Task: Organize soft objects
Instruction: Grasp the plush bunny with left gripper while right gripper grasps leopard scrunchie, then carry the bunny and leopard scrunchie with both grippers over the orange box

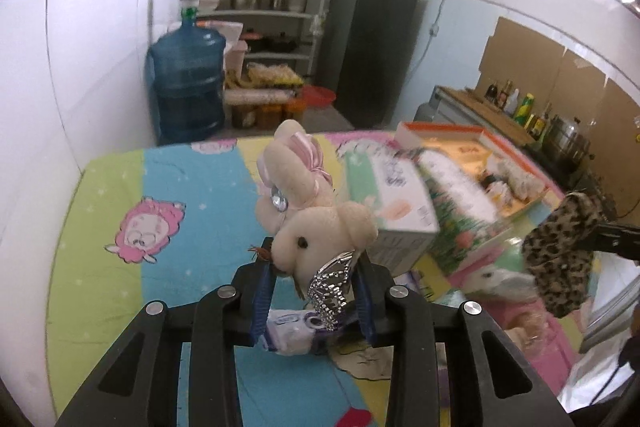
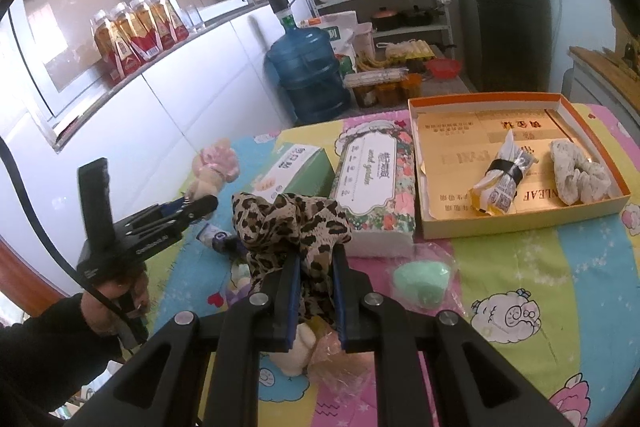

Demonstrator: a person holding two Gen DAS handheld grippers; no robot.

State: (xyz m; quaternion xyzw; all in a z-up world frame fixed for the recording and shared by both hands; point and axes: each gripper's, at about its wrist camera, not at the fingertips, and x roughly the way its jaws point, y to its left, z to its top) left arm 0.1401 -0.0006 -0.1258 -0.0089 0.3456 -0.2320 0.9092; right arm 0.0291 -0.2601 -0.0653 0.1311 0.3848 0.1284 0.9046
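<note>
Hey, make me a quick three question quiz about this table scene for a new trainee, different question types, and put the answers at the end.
1. True or false: the right claw is shut on the leopard-print scrunchie.
2. What does the left claw grip?
A. plush bunny
B. green sponge
C. floral tissue pack
3. Fill in: the white scrunchie lies inside the shallow orange-rimmed ____.

Key: 1 true; 2 A; 3 box.
</note>
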